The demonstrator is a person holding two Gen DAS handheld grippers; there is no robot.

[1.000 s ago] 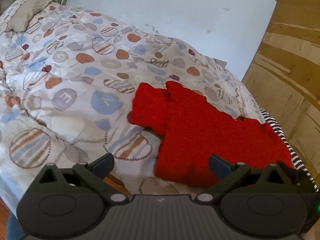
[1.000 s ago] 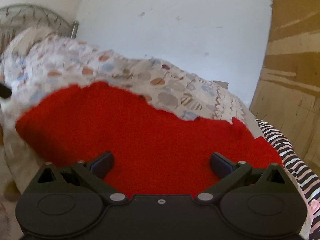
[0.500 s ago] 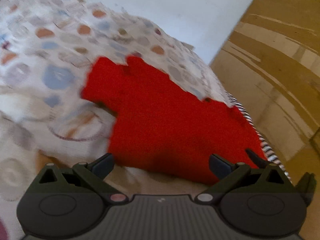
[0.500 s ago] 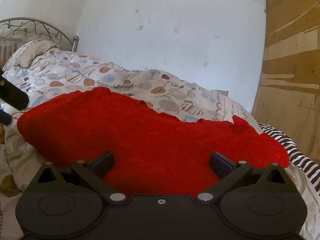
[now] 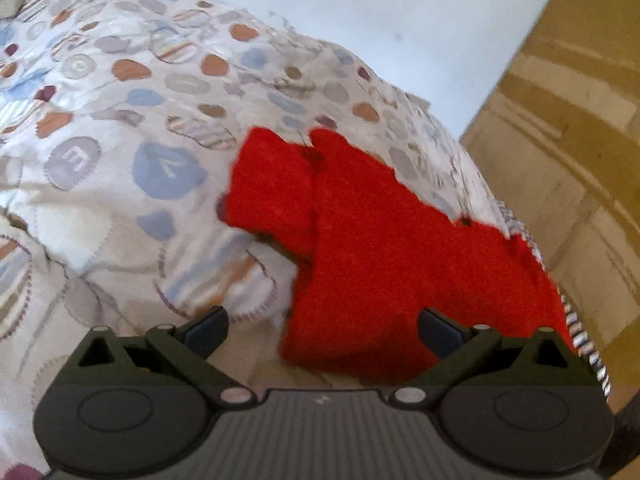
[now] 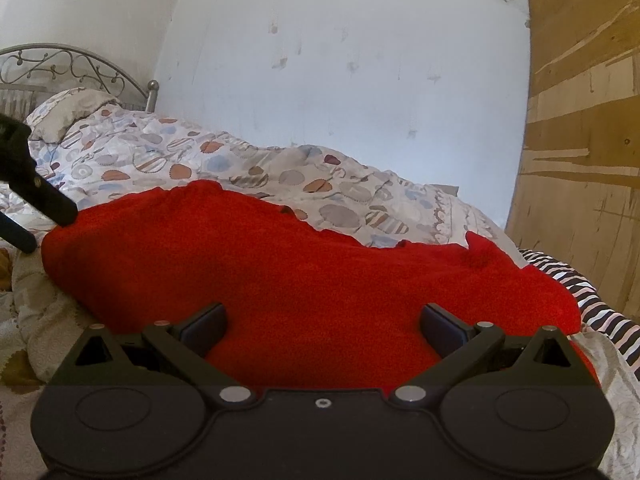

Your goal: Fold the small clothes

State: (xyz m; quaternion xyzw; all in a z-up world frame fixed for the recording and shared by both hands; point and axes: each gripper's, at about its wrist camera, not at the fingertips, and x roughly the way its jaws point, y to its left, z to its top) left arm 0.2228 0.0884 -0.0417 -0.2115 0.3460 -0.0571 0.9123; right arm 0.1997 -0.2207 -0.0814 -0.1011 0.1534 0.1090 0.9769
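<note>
Right now my left claw [image 5: 322,330] and right claw [image 6: 322,326] both hang spread wide, gripping nothing, just above the red garment [image 5: 384,248] lying flat on the patterned duvet [image 5: 120,168] of the bed. It looks soft, fuzzy and light, so I expect it to drape and bunch; I would pinch the hem corner at six o'clock, or the sleeve [image 5: 272,192] at eleven.

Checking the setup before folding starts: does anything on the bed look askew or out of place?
Nothing is damaged or spilled. The red garment lies skewed at the quilt's edge, its right end draped over a striped cloth, one flap doubled over at its left.
</note>
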